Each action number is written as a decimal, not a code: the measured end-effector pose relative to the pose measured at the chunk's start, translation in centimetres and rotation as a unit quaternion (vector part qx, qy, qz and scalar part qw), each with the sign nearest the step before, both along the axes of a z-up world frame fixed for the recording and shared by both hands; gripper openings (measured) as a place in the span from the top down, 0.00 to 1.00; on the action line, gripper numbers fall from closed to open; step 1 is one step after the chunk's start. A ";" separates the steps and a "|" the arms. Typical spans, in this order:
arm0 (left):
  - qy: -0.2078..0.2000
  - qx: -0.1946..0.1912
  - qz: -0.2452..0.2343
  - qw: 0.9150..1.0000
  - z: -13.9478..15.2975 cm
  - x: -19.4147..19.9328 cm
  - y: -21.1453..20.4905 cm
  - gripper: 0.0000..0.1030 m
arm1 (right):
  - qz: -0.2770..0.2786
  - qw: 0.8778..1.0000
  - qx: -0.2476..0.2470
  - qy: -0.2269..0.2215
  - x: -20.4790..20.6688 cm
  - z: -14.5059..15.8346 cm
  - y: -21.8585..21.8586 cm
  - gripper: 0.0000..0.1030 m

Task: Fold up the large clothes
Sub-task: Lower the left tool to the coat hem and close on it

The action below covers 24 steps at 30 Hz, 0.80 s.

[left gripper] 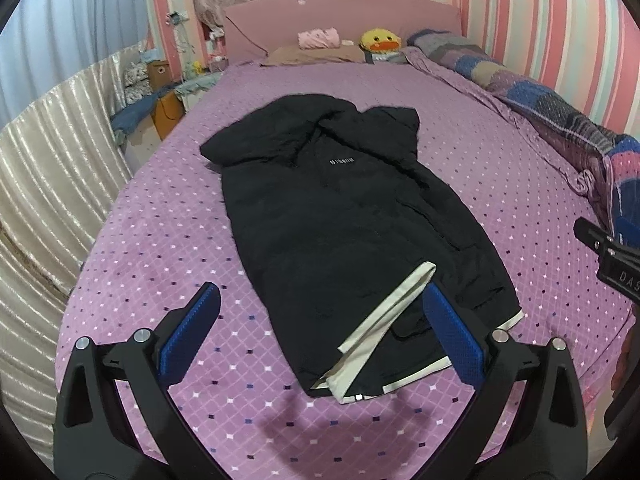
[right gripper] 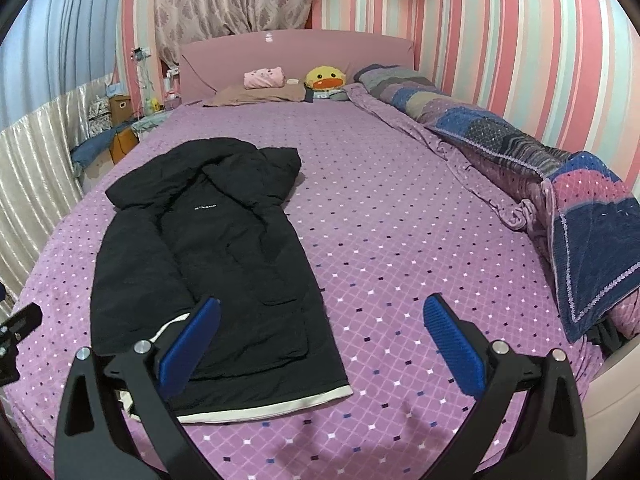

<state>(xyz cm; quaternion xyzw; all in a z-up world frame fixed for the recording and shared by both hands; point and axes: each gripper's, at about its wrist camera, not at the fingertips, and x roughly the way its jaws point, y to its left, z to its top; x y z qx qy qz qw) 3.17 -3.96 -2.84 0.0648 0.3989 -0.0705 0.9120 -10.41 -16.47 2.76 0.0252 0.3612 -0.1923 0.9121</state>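
Observation:
A long black hooded coat point(left gripper: 328, 216) with cream hem trim lies lengthwise on the purple bed point(left gripper: 160, 240), hood toward the headboard, both sides folded inward. My left gripper point(left gripper: 322, 312) is open and empty, hovering above the coat's hem end; its right blue pad point(left gripper: 452, 336) is over the hem. In the right wrist view the coat point(right gripper: 208, 248) lies to the left. My right gripper point(right gripper: 322, 320) is open and empty above the bedspread point(right gripper: 400, 240), its left pad point(right gripper: 192, 340) over the coat's lower right corner. The right gripper's body shows at the left wrist view's right edge point(left gripper: 612, 252).
A rolled patchwork quilt point(right gripper: 520, 152) runs along the bed's right side by the striped wall. Pillows, a pink bundle point(right gripper: 264, 78) and a yellow duck plush point(right gripper: 325, 78) sit at the headboard. Boxes and clutter point(left gripper: 160, 92) stand beside the bed on the left.

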 end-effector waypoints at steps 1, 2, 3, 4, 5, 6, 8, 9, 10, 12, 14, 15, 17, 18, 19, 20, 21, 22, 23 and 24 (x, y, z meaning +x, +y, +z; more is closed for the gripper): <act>0.008 -0.003 -0.005 1.000 -0.6 0.5 -0.4 0.03 | 0.001 1.000 0.006 0.004 0.3 -0.4 -0.4 0.02; 0.016 -0.007 -0.009 1.000 -1.2 1.0 -0.7 0.03 | 0.002 1.000 0.012 0.011 0.7 -1.2 -0.9 0.02; 0.024 -0.009 -0.010 1.000 -2.0 1.5 -0.9 0.03 | 0.004 1.000 0.016 0.015 1.0 -1.6 -1.1 0.02; 0.029 -0.009 -0.011 0.999 -2.7 1.9 -1.2 0.03 | 0.011 0.999 0.026 0.022 1.5 -2.6 -1.8 0.02; 0.036 -0.008 -0.011 0.999 -3.4 2.4 -1.3 0.03 | 0.015 0.999 0.030 0.027 1.8 -3.4 -2.2 0.02; 0.042 -0.007 -0.008 0.999 -4.2 2.9 -1.4 0.03 | 0.020 0.999 0.029 0.034 2.2 -4.2 -2.5 0.02; 0.041 -0.004 0.000 0.999 -5.5 3.5 -1.6 0.03 | 0.031 0.998 0.022 0.043 2.8 -5.7 -2.9 0.02; 0.039 -0.002 0.004 0.999 -6.0 3.7 -1.7 0.03 | 0.037 0.998 0.018 0.044 3.0 -6.2 -2.9 0.02; 0.035 0.003 0.007 0.999 -6.7 4.0 -1.8 0.03 | 0.044 0.998 0.011 0.045 3.3 -6.8 -3.1 0.02; 0.039 0.009 0.006 0.999 -8.0 4.6 -2.2 0.03 | 0.057 0.997 0.004 0.057 4.0 -8.3 -3.5 0.02; 0.053 0.006 -0.007 0.999 -9.3 5.2 -2.6 0.03 | 0.058 0.996 -0.002 0.066 4.4 -9.5 -3.9 0.02; 0.060 0.007 -0.010 0.998 -9.9 5.4 -2.9 0.03 | 0.056 0.995 -0.004 0.076 4.8 -10.3 -4.3 0.02; 0.067 0.010 -0.017 0.998 -10.6 5.7 -3.5 0.03 | 0.054 0.995 -0.004 0.085 5.2 -11.0 -4.8 0.02; 0.069 0.014 -0.020 0.997 -10.9 5.8 -3.8 0.03 | 0.052 0.995 -0.003 0.086 5.2 -11.2 -4.9 0.02; 0.069 0.021 -0.025 0.997 -11.3 5.9 -4.4 0.03 | 0.050 0.995 0.002 0.087 5.3 -11.5 -5.3 0.02; 0.068 0.029 -0.028 0.997 -11.6 6.1 -4.9 0.03 | 0.050 0.995 0.006 0.088 5.3 -11.8 -5.5 0.02; 0.066 0.035 -0.030 0.997 -11.8 6.2 -5.2 0.03 | 0.048 0.995 0.009 0.090 5.5 -12.0 -5.7 0.02; 0.064 0.045 -0.033 0.996 -12.3 6.4 -5.8 0.03 | 0.048 0.995 0.010 0.091 5.6 -12.2 -5.9 0.02; 0.065 0.051 -0.036 0.996 -12.6 6.6 -6.2 0.03 | 0.048 0.995 0.011 0.092 5.7 -12.4 -6.0 0.02; 0.068 0.058 -0.038 0.995 -12.9 6.8 -6.7 0.03 | 0.047 0.994 0.010 0.093 5.8 -12.5 -6.1 0.02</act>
